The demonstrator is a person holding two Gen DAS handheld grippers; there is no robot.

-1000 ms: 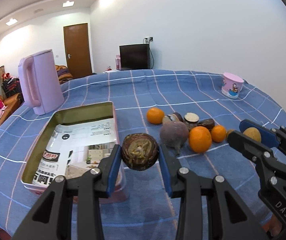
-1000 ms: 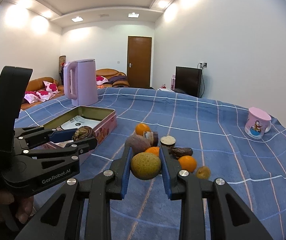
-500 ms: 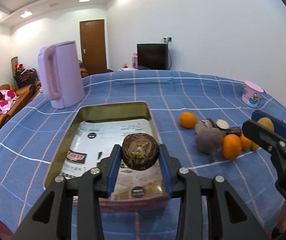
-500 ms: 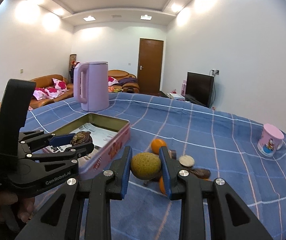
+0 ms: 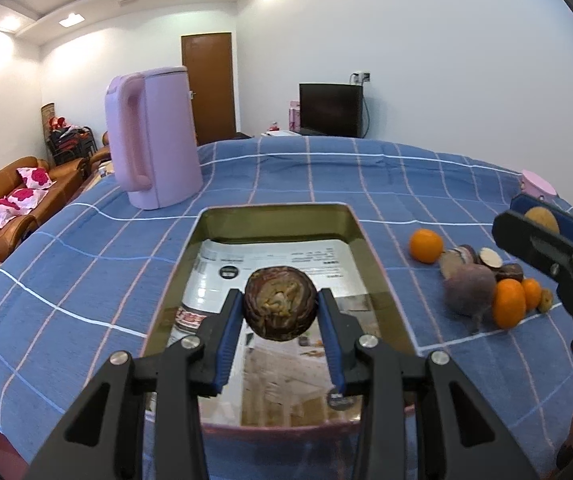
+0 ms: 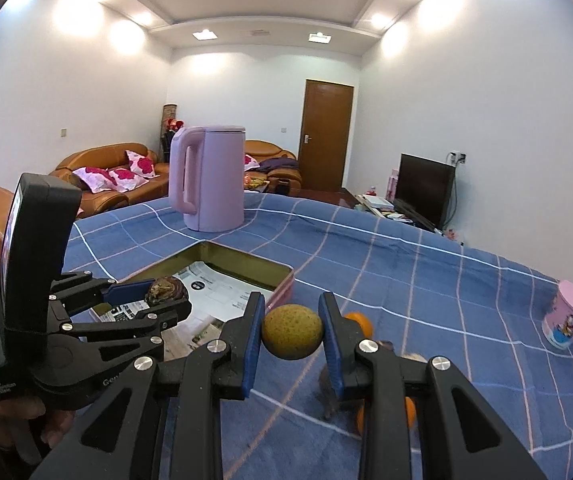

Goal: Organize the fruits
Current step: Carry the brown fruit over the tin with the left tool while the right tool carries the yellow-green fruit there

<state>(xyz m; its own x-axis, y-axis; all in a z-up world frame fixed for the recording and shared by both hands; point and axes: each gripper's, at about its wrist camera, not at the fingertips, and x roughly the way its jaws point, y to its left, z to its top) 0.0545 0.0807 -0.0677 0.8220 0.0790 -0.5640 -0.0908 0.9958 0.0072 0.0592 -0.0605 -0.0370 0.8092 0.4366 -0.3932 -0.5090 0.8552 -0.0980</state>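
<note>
My left fingers (image 5: 280, 312) pinch the dark brown fruit (image 5: 280, 303) directly over the tin (image 5: 370, 248), long axis running away from me; my right fingers (image 6: 292, 334) pinch the yellow-green fruit (image 6: 292, 331) just outside its right edge.

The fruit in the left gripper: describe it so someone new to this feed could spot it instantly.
Find the rectangular tin lined with newspaper on the blue checked tablecloth, in front of the pink kettle. Above its near half, the left gripper is shut on a dark brown fruit. Unlike the oranges at the right, it is cut open, showing yellowish pulp.
</note>
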